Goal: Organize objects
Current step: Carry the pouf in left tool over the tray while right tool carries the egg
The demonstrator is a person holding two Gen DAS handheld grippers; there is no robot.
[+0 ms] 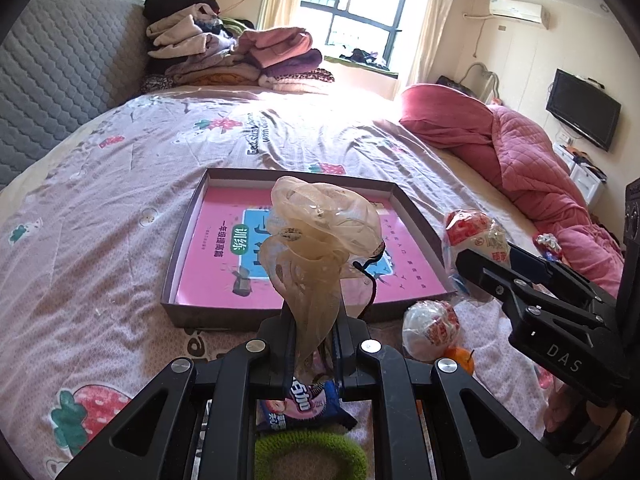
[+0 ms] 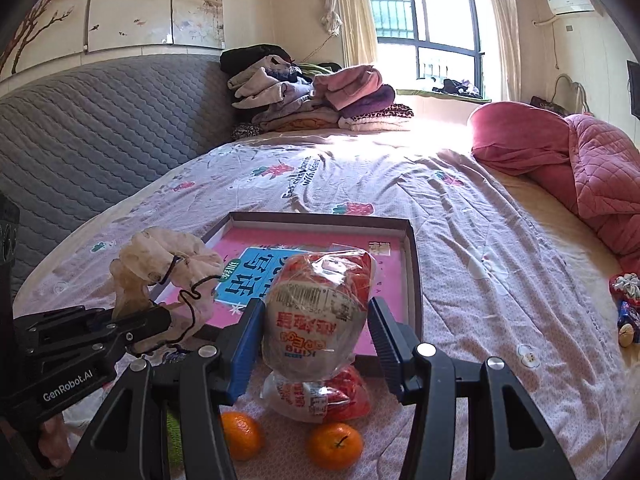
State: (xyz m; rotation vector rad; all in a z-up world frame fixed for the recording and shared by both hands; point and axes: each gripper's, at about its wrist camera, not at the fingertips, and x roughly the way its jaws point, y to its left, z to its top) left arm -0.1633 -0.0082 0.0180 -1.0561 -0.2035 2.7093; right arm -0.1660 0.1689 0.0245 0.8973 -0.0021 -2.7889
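Tongs on both hands are loaded. The left tongs [image 1: 314,332] are clenched on a sheer beige gauze scrunchie with a dark cord [image 1: 320,240], holding it upright above the near edge of the shallow grey cardboard box lid lined with a pink printed sheet [image 1: 182,236], which lies flat mid-bed on the strawberry-print bedsheet [image 1: 120,184]. The right tongs [image 2: 316,320] hold a round red-and-white plastic-wrapped snack pack [image 2: 320,304] between blue pads; the pads look wider than the pack, so how firm the grip is I cannot tell. It hangs over the lid's near right corner.

Both loads sit just short of the lid, which lies straight ahead, so each hand probably needs only a short forward reach. A second matching snack pack [image 2: 320,394], two small oranges [image 2: 336,446] and a blue biscuit packet [image 1: 308,408] lie on the bed nearer the person.
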